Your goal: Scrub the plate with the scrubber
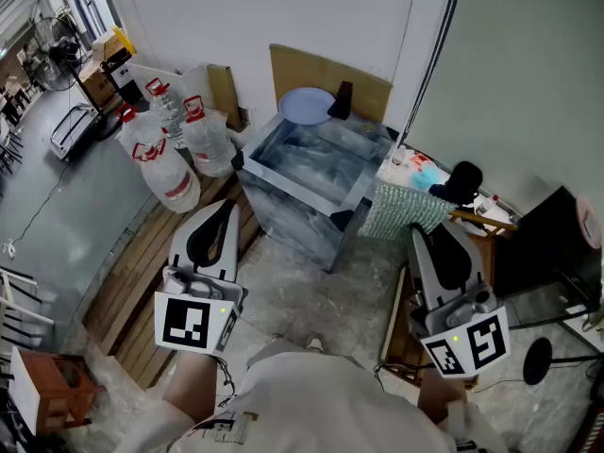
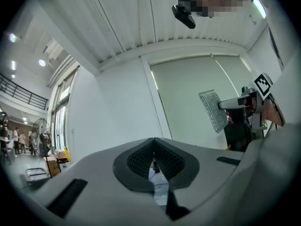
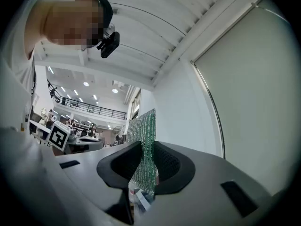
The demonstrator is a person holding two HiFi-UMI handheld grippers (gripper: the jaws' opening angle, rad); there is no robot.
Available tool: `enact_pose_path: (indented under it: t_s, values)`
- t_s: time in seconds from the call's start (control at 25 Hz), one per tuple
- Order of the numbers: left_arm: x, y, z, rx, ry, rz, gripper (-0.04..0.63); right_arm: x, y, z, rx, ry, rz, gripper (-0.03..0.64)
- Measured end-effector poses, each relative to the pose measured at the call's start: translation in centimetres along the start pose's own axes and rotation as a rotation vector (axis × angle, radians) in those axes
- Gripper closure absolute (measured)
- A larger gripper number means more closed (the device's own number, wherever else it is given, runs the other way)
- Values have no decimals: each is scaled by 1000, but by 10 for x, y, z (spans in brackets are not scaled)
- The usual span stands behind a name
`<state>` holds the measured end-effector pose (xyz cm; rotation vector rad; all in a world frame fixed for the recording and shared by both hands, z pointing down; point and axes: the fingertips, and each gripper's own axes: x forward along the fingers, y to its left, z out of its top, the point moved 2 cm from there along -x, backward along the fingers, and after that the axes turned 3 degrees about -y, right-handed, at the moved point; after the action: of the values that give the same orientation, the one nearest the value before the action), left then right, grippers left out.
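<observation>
Ahead of me sits the rectangular steel sink basin (image 1: 283,213), with the round pale-blue plate (image 1: 307,105) resting at its far rim. I hold both grippers about level, side by side, short of the basin. My left gripper (image 2: 153,157) is empty, its ribbed dark pads pressed together. My right gripper (image 3: 143,168) pinches the flat green mesh scrubber (image 3: 143,140), which sticks out past the tips.

Bright, even indoor light throughout, shadows soft; both gripper views heavy fisheye with black corners and slightly soft foreground, ceiling lights (image 3: 86,84) and strip lamp (image 2: 258,8) blown out, glints on scrubber (image 3: 143,145); head view sharp, edges mildly bent.
</observation>
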<state>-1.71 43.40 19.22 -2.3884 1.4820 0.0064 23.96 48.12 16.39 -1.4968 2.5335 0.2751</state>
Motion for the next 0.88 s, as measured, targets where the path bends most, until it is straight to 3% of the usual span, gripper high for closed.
enact_pose_path:
  t_s: [0.88]
  values:
    - [0, -18, -13, -22, 55, -33, 578, -3, -2, -18, 53, 34, 16, 506]
